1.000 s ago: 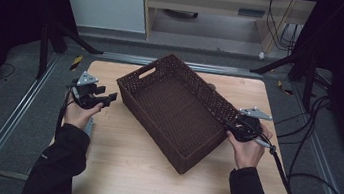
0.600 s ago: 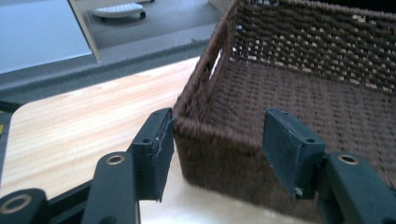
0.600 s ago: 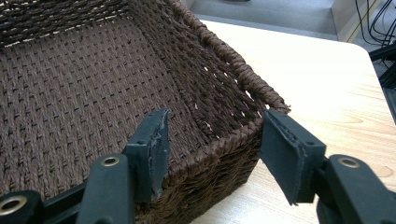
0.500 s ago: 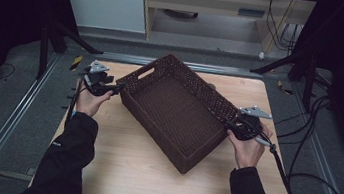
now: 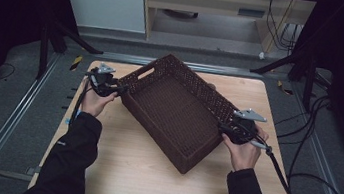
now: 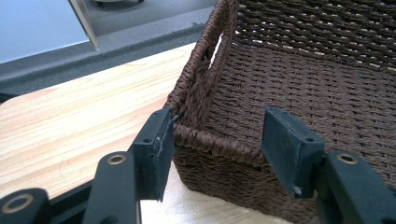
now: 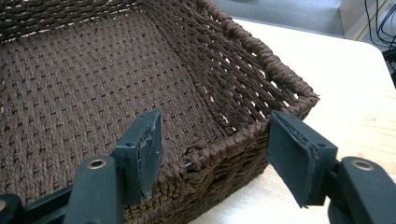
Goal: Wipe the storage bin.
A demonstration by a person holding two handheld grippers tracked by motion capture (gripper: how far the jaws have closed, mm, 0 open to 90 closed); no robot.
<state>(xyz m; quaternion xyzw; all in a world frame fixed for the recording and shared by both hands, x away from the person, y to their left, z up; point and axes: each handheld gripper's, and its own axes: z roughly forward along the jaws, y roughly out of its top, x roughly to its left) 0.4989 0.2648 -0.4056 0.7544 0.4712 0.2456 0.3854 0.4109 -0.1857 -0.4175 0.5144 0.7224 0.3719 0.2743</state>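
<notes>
Material: dark brown woven wicker basket (image 5: pixel 173 110), rectangular, open top, nothing inside.
Basket pos: sits on light wood table (image 5: pixel 149 179), turned diagonal to table edges; one corner points twd the person, opposite end twd far side. Approx mid-table.
Handle: slot cut-out (image 6: pixel 215 46) in basket's short wall, seen in left gripper view & at far-left wall in high view.
L gripper (image 5: pixel 110 89): at basket's left corner, held level. In left gripper view (image 6: pixel 217 140) jaws straddle the corner rim; one pad (image 6: pixel 156 144) outside the wall, right at the corner weave, other pad (image 6: pixel 285 144) over the basket's inside w/ a clear gap to the wicker. Jaws apart, not clamped on anything.
R gripper (image 5: pixel 228 130): at basket's right-side wall, nr the corner closest to the person's right hand (image 5: pixel 244 149). In right gripper view (image 7: pixel 215 140) rim passes btwn jaws; left pad (image 7: pixel 147 144) sits over the inside, against or v. close to the rim (can't tell which), right pad (image 7: pixel 294 154) outside, well off the wall, table showing beneath. Jaws have just been opening, rim btwn them; no grip now.
Hands: left hand (image 5: pixel 92 101) & right hand each hold a gripper body; dark sleeves come in from bottom edge.
Cable: black lead (image 5: pixel 276 169) trails from R gripper off the table's right edge.
Bkgd: grey floor, white cabinet (image 5: pixel 106 2) beyond the table.
</notes>
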